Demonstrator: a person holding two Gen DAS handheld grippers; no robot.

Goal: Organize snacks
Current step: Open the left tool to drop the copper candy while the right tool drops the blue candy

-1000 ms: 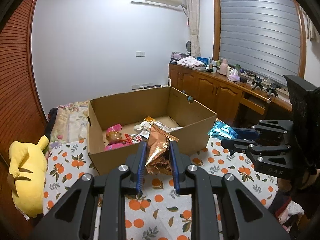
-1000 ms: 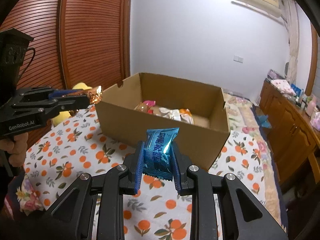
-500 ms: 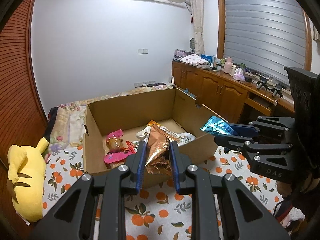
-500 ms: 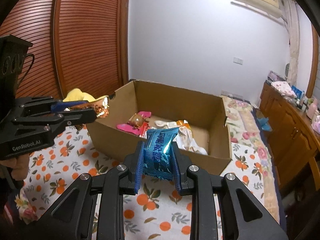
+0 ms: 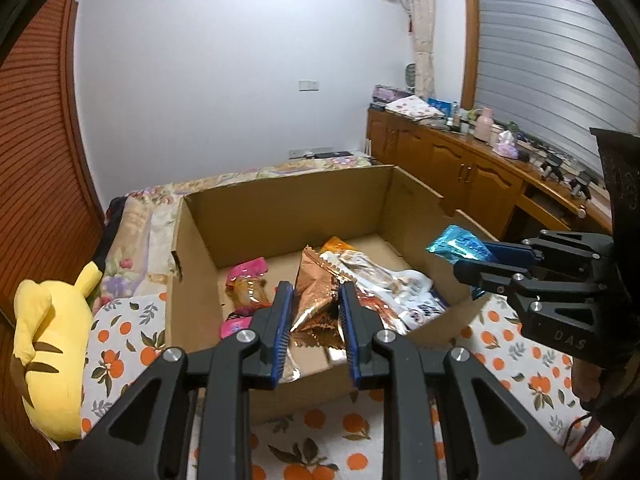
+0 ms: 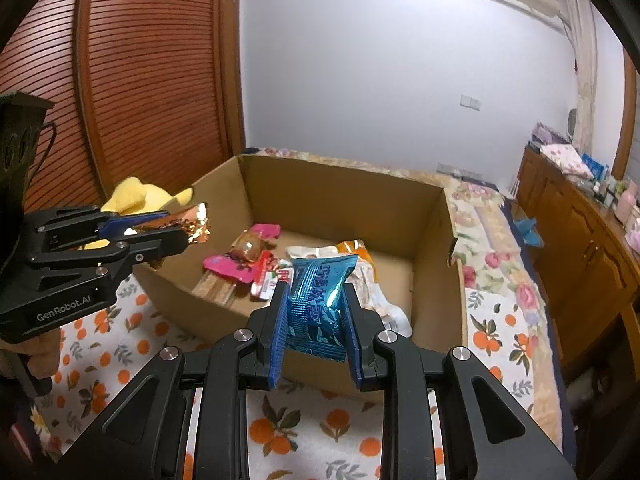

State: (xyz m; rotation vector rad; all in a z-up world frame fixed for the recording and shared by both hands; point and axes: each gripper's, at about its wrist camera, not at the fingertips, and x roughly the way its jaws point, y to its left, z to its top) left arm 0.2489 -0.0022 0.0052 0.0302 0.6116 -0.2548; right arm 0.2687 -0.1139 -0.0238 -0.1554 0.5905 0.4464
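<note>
Both grippers now reach past the cardboard box [image 5: 280, 216] near rim, left gripper [image 5: 314, 312] clenching the copper packet [image 5: 314, 300], right gripper [image 6: 316, 312] the blue packet [image 6: 318, 304], open box floor ahead.

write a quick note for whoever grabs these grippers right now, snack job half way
Left gripper: shut on a copper packet, held over the box's near edge.
Right gripper: shut on a blue packet, also at the near edge of the box.
Done: pink packets and a white bag already lie in the box.
Left: move both in over the box floor, open, drop the packets.
</note>
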